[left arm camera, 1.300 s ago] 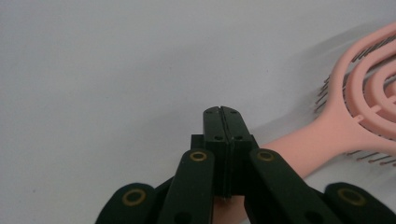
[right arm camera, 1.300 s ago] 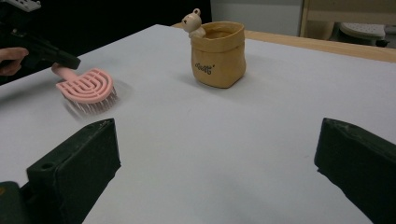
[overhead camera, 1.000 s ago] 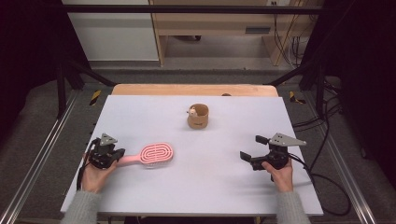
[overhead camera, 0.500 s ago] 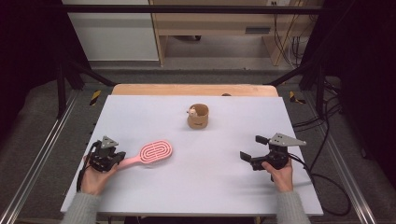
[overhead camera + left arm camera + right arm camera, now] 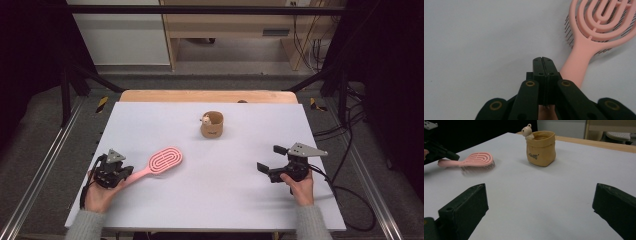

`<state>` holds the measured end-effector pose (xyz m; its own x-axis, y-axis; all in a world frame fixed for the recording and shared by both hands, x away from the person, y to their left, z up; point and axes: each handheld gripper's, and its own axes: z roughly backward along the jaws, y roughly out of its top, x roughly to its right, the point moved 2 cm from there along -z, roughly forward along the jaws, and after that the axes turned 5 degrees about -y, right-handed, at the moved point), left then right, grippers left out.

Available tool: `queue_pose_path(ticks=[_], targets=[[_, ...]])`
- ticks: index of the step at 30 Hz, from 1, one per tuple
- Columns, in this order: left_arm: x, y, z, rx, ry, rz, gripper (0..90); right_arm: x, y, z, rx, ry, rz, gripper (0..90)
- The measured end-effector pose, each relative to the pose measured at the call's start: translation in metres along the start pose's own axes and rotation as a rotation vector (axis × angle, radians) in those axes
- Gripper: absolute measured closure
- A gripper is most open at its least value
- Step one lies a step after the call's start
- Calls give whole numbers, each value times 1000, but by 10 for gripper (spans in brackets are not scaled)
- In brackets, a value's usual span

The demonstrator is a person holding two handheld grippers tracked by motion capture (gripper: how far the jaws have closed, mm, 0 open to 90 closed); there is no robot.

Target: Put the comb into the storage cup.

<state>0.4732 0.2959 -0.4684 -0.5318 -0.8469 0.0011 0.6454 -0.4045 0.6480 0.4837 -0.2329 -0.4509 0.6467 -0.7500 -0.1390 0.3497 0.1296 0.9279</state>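
Status: early stage; nothing has been delivered.

Left gripper [image 5: 121,173]: the jaws are fully closed, pad against pad, with nothing visible between them in the left gripper view [image 5: 543,60]. The pink hairbrush [image 5: 165,160] lies flat on the tabletop [image 5: 225,205]. Its handle [image 5: 577,65] runs along the outer side of the right-hand jaw, just beside it or touching it; contact cannot be confirmed. The brush head extends ahead of the jaw tips and off to their right. The brush is not gripped, and the closed jaws could at most nudge the handle sideways.

Right gripper [image 5: 269,158]: the jaws stand wide apart and are empty, held low over bare tabletop. In the right gripper view, the tan pouch-shaped pot [image 5: 541,148] with a small bear figure [image 5: 527,131] on its rim stands upright, well ahead of these jaws. The hairbrush [image 5: 474,161] lies ahead and to their left.

Assessment: the work in hand appears to be handling the hairbrush, possibly moving it toward the pot. Done: the left jaws are at the handle. Outstanding: opening those jaws, securing the handle, lifting it and carrying it anywhere. The right gripper has no visible part in the work so far.
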Motion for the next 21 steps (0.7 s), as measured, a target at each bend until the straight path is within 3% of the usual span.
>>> queue_pose_path(ticks=[21], targets=[[10,-6,4,-6,-30,-23,900,0,0,0,-3,2,4,3]])
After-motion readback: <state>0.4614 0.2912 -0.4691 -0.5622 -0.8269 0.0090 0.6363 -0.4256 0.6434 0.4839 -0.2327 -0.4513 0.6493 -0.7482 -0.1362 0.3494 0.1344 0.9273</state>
